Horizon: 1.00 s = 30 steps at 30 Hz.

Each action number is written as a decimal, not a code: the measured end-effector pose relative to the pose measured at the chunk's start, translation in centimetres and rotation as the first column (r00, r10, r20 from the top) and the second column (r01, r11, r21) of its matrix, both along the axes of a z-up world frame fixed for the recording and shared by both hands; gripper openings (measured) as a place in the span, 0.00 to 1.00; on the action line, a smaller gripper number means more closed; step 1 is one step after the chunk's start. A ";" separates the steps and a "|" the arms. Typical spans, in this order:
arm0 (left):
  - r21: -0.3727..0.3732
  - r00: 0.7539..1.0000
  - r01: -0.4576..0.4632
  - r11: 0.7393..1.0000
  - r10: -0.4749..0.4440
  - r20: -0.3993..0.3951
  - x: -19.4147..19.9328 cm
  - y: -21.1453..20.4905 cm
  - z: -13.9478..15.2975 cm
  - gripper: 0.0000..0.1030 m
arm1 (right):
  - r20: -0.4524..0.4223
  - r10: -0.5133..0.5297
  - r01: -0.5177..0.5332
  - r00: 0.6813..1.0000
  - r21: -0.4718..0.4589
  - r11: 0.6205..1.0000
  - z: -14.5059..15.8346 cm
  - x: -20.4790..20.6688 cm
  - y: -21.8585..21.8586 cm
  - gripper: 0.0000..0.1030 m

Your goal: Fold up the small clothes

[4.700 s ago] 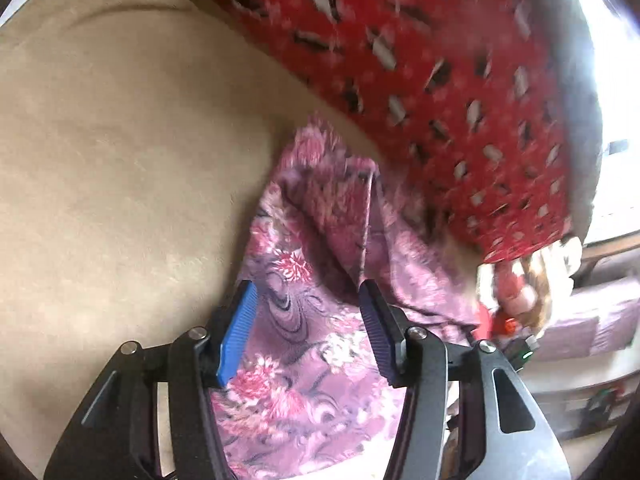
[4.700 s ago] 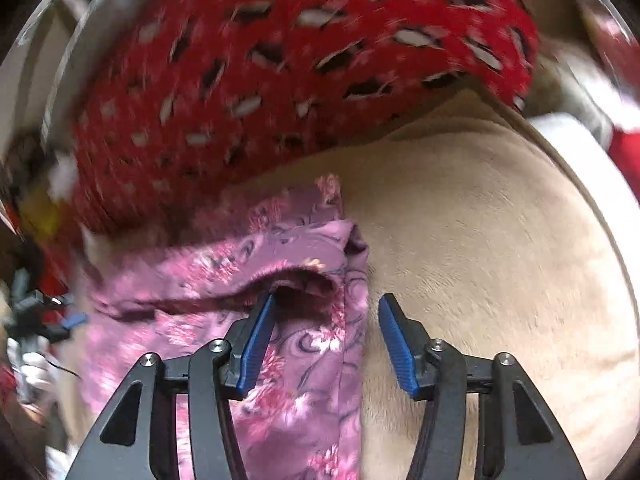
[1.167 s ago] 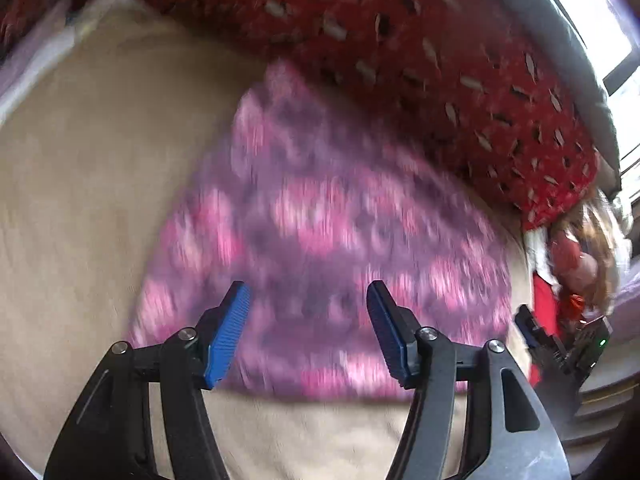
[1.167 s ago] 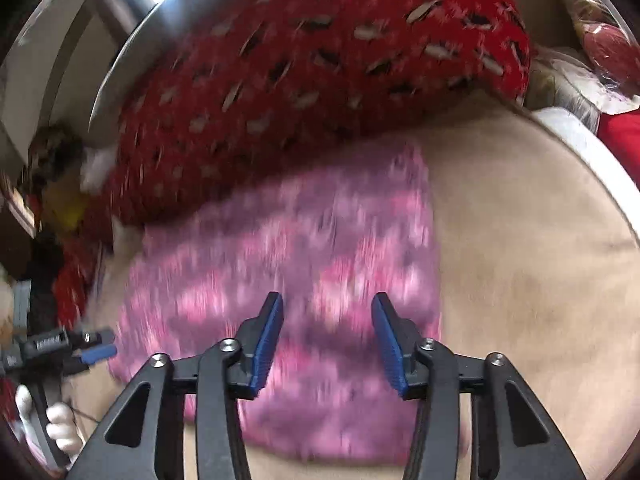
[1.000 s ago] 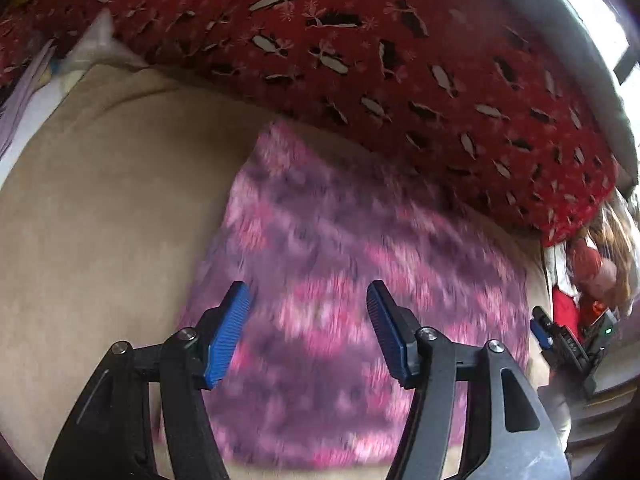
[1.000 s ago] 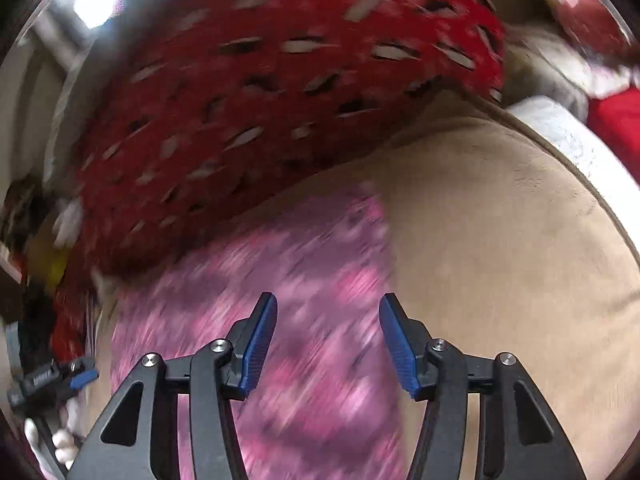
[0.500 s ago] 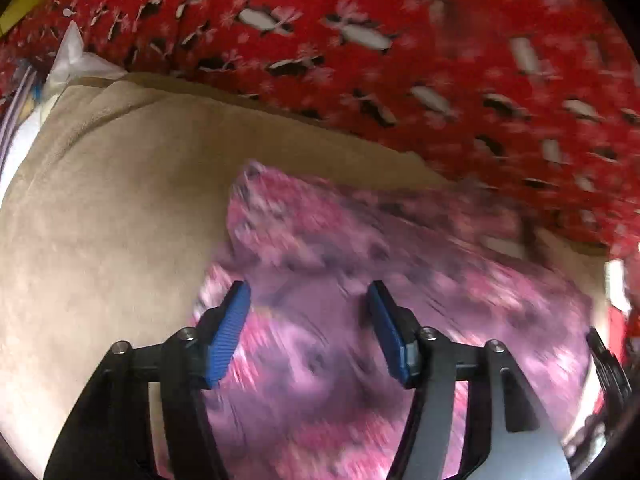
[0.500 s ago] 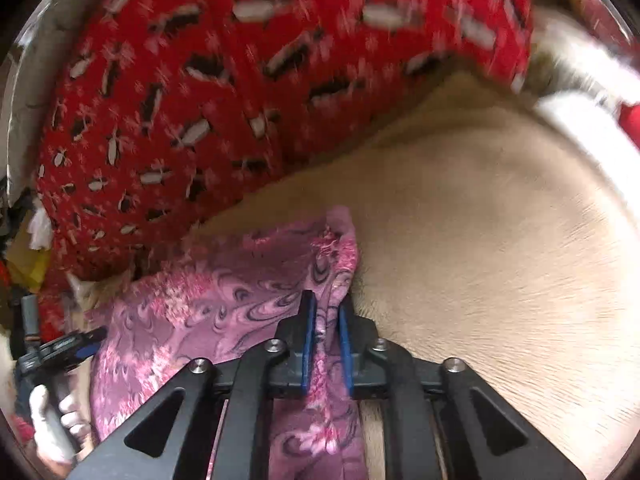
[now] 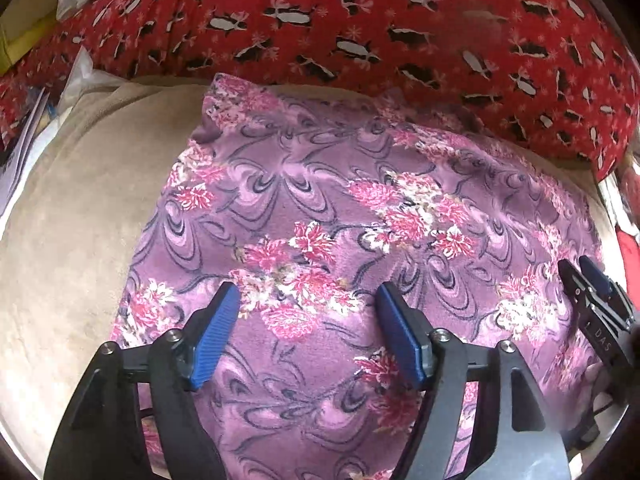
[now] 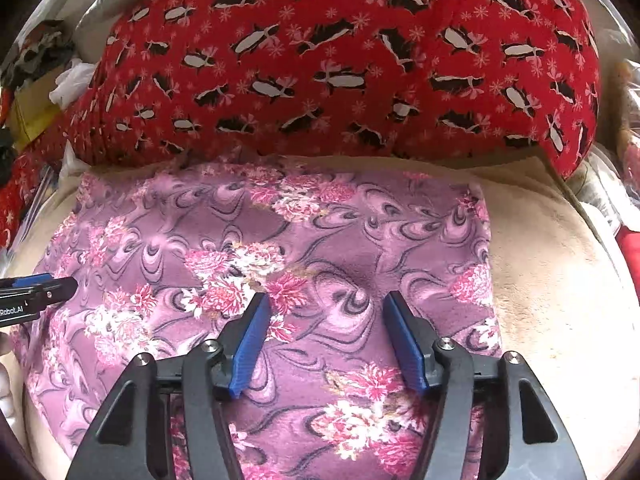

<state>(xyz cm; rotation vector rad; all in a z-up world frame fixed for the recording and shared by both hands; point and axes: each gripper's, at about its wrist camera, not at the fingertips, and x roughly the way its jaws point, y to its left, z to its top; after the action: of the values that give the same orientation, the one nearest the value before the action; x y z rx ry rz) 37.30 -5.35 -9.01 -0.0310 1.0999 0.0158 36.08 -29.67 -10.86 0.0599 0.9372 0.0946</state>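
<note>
I hold my left hand-held gripper (image 9: 308, 322) over the purple floral cloth (image 9: 360, 216), and its two blue pads (image 9: 214, 340) are spread wide with nothing between them. My right hand-held gripper (image 10: 326, 338) is over the same cloth (image 10: 280, 248), also with its pads (image 10: 250, 346) spread apart and holding nothing. The cloth lies flat and spread out on a beige cushion (image 9: 72, 208), and its far edge is touching or slightly under the red pillow with the black and white pattern (image 9: 360, 20). In the left wrist view I see the tip of my right hand-held gripper at the right edge of the cloth, and in the right wrist view the tip of the left one is at the left edge. On the right side the beige cushion (image 10: 560, 280) shows beside the cloth, and the red pillow (image 10: 340, 60) stands behind it. I cannot tell if the cloth is one layer or folded.
</note>
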 end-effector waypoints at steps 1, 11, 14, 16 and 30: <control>-0.001 1.000 0.000 1.000 0.000 0.001 -0.1 -0.1 0.0 0.70 | -0.001 -0.001 0.001 1.000 0.003 1.000 0.0 0.0 0.0 0.61; -0.003 1.000 0.004 1.000 -0.004 0.003 0.8 0.4 -0.8 0.81 | -0.007 0.020 -0.020 1.000 -0.026 0.999 -0.1 -0.1 0.4 0.80; -0.019 1.000 0.007 1.000 -0.007 0.000 0.6 1.2 0.6 0.75 | -0.053 0.039 -0.040 0.998 -0.017 0.999 0.6 0.2 0.1 0.77; -0.031 0.998 -0.001 1.000 0.003 0.061 -0.6 2.5 2.4 0.75 | -0.024 -0.016 0.016 1.000 0.005 1.000 1.9 -0.6 -1.2 0.77; -0.233 0.991 -0.118 0.965 0.100 -0.084 -5.7 9.3 2.1 0.77 | 0.001 -0.218 0.217 0.976 0.074 0.973 2.9 -7.2 -6.2 0.81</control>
<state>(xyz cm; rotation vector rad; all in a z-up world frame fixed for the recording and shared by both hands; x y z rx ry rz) 31.64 3.92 -6.88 -0.3087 1.1664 -0.0163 28.87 -35.89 -7.94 0.2297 0.9127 -0.0737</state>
